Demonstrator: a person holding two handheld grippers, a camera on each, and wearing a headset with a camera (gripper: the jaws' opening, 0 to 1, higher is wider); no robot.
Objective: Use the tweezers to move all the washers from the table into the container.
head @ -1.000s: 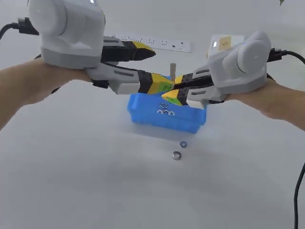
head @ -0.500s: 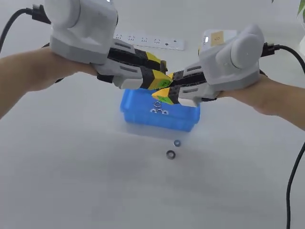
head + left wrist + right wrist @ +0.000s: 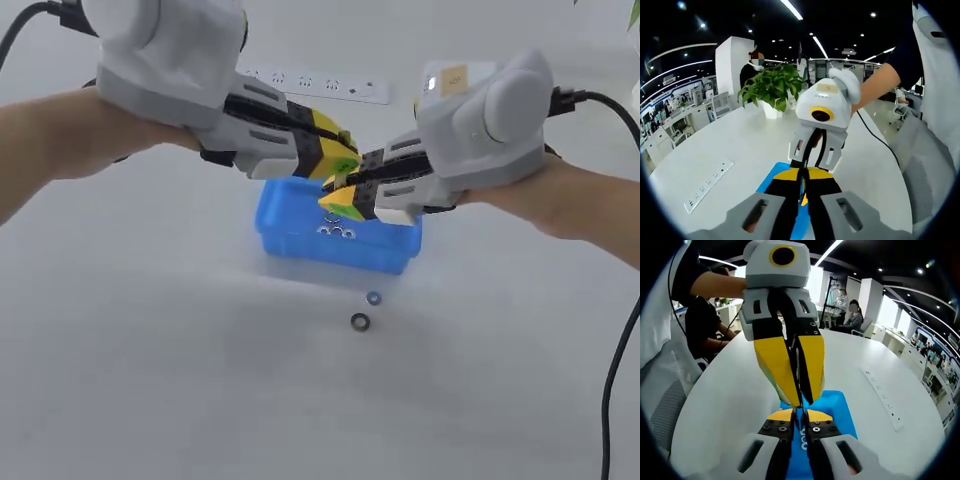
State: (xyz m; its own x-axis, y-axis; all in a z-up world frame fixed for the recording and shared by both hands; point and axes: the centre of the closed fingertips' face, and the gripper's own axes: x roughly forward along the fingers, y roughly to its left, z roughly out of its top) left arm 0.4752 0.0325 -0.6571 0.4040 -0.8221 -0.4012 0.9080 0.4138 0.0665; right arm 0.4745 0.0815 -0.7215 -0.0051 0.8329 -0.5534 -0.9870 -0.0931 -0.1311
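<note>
- Centrally in the head view, left gripper (image 3: pixel 340 165) and right gripper (image 3: pixel 336 200) meeting tip to tip, just above the blue rectangular plastic container (image 3: pixel 300 240).
- Left yellow-tipped jaws narrowed to a slit, pinching the thin dark tweezers (image 3: pixel 798 385), seen head-on from the right gripper view.
- Right jaws likewise nearly closed, clamped on the same tweezers from the opposite side.
- Several small metal washers (image 3: pixel 336 232) lying inside the container, bunched near its middle.
- Two more out on the white table (image 3: pixel 180 380), near the container's front wall: a small blue ring washer (image 3: pixel 373 298) and, just beside it on the nearer side, a dark metal ring washer (image 3: pixel 360 321); close together, apparently apart.
- Behind the container, farther back on the table, a long white power strip (image 3: pixel 318 85).
- Leafy green potted plant (image 3: pixel 772 90) standing on the table behind the right gripper, in the left gripper view.
</note>
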